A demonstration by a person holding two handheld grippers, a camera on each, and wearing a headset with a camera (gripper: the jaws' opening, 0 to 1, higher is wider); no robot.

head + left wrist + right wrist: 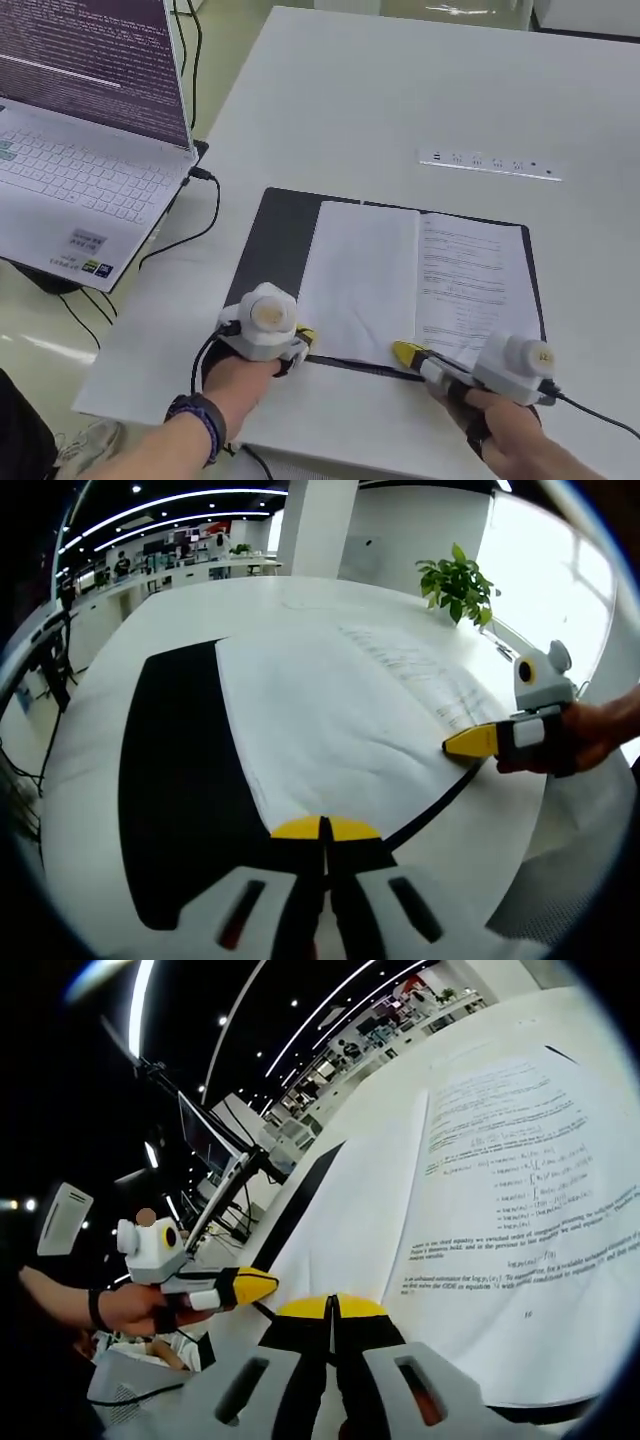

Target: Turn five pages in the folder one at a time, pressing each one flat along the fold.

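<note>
Left hand-held gripper [305, 338], right hand-held gripper [405, 352], closed, at folder [285, 240] front edge

One folder [280, 240], one laptop [80, 150], one socket strip [490, 163], one plant [457, 585], two grippers: left gripper [305, 338], right gripper [405, 352].

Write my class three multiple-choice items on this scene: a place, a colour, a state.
1. Where is the open white laptop relative to the flat black folder? A left of it; B right of it; C on it.
2. What colour are the tips of the left hand-held gripper and right hand-held gripper? A blue; B yellow; C red.
3. How does the folder lie? A closed; B upright; C open.
Key: 1A, laptop sits left in the head view; 2B, both gripper views show yellow tips; 3C, a blank white paper page and a printed white paper page lie exposed.
</note>
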